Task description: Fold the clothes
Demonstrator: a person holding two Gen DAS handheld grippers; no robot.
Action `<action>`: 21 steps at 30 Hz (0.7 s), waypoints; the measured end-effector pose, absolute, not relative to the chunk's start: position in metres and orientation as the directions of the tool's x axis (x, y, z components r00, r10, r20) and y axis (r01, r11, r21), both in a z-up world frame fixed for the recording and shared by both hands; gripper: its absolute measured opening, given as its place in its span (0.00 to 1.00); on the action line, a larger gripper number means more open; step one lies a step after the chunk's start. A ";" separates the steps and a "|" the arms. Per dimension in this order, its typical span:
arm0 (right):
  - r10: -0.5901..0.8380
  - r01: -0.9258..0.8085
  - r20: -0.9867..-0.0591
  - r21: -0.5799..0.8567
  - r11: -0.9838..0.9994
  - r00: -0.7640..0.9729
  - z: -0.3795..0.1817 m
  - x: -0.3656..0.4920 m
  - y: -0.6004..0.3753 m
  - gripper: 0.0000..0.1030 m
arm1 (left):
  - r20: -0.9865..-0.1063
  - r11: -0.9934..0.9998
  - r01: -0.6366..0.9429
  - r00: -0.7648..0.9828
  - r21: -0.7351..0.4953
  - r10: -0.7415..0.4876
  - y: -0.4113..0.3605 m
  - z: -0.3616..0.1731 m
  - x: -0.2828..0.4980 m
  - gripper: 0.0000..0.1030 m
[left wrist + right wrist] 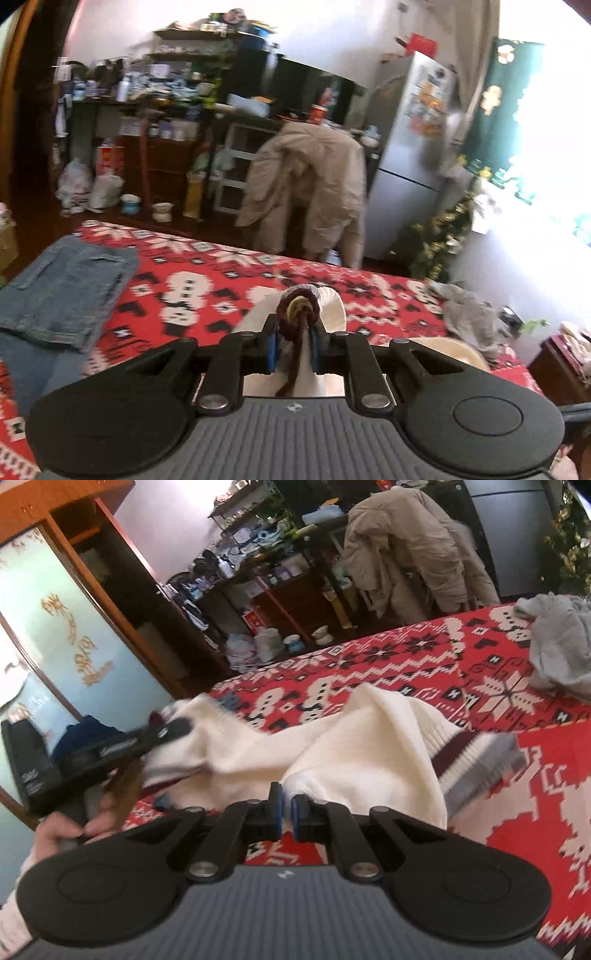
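Observation:
A cream knitted sweater (343, 734) with maroon and grey striped trim hangs lifted over the red patterned bedspread (424, 657), stretched between both grippers. My right gripper (287, 798) is shut on a thin fold of the sweater's near edge. At the left of the right wrist view, my left gripper (173, 731), held by a hand (66, 827), pinches the sweater's other end. In the left wrist view, my left gripper (294, 325) is shut on a bunched roll of the sweater's maroon and yellow trim (298, 306), with cream knit (332, 306) behind it.
Folded denim (66, 291) lies at the bedspread's left. A crumpled grey garment (469, 317) lies at its right (561, 642). Past the bed's far edge stand a beige coat over a chair (310, 188), cluttered shelves (159, 103), a fridge (410, 147) and a wardrobe (74, 627).

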State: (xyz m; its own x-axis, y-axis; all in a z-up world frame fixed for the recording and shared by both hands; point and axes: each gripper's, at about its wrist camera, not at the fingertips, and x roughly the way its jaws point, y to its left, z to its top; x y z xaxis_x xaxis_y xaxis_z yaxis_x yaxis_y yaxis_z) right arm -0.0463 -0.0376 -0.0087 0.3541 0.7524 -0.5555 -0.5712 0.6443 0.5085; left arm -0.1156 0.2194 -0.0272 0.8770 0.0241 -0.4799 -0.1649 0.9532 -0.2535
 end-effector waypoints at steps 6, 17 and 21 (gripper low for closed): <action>0.682 -0.529 -0.647 0.467 0.708 0.341 -0.040 -0.046 -0.034 0.05 | -0.597 0.955 -0.137 0.801 -0.262 -0.048 0.196 -0.069 -0.102 0.16; 0.659 -0.548 -0.657 0.421 0.723 0.365 -0.034 -0.052 -0.040 0.27 | -0.617 0.945 -0.124 0.781 -0.301 -0.094 0.207 -0.075 -0.131 0.31; 0.632 -0.560 -0.663 0.369 0.742 0.401 -0.019 -0.061 -0.052 0.33 | -0.612 0.944 -0.133 0.786 -0.303 -0.085 0.216 -0.071 -0.143 0.41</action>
State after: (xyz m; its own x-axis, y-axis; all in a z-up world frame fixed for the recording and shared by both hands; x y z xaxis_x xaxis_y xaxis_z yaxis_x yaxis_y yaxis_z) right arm -0.0607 -0.0519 -0.0188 0.4012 0.6322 -0.6629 -0.5600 0.7419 0.3687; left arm -0.1433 0.2163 -0.0708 0.7865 -0.0854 -0.6117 -0.1328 0.9438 -0.3026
